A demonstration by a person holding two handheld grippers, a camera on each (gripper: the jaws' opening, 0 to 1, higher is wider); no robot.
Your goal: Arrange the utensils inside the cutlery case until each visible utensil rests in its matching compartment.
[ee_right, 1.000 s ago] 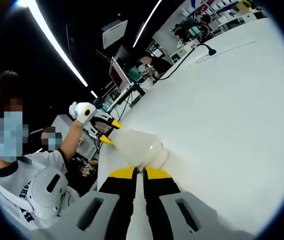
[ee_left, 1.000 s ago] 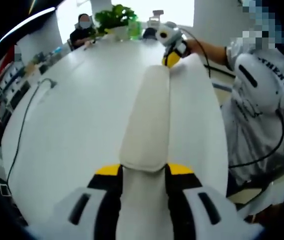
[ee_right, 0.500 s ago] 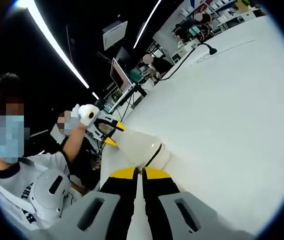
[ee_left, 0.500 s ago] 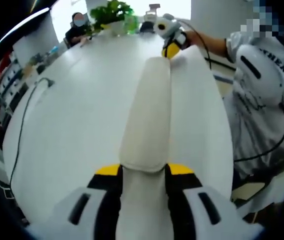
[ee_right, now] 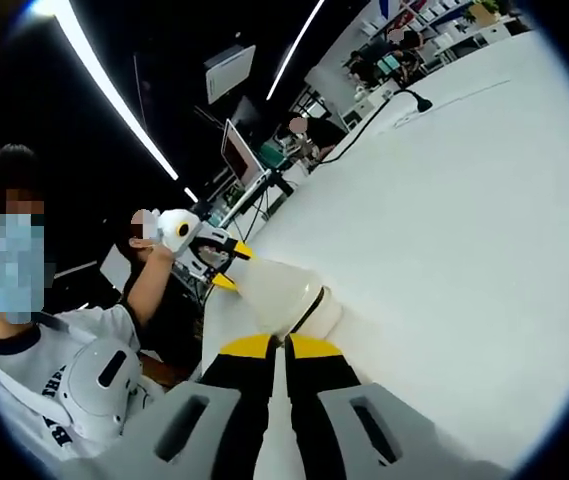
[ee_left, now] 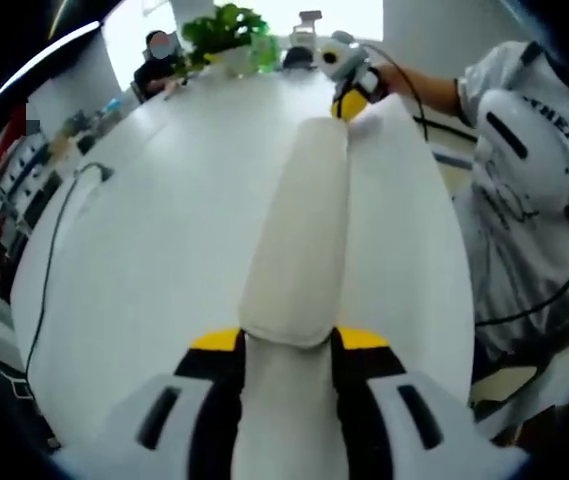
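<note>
**Q:** Where was the case, and what had hold of it?

**A:** The long cream-white, smooth-shelled cutlery case [ee_left: 299, 240] hung above the white desk [ee_left: 154, 250], carried between my two claws. My left claw [ee_left: 289, 345] was clamped on its near end, jaws pinching the rounded end from both sides. My right claw [ee_right: 286, 350] looked clamped on the opposite end, jaws drawn nearly together on the case's edge [ee_right: 279, 295]. In the left gripper view that right claw [ee_left: 349, 100] sat at the case's far tip, toward the desk's far edge by the green potted plant [ee_left: 226, 30].

**Q:** How did it seem to handle?

**A:** Judged stiff and light: it spanned from claw to claw without sagging. The shell looked glossy, so likely slippery under a pinch on rounded ends. A dark seam [ee_right: 309, 310] showed near my right claw, probably where lid met base. Could not tell whether it was latched, nor whether utensils were inside.

**Q:** Best place to take hold?

**A:** Both ends, as held, kept level. For opening, I'd set it on the desk's bare middle and work at the seam. A black cable [ee_left: 49, 240] ran near the desk's left edge, well apart.
</note>
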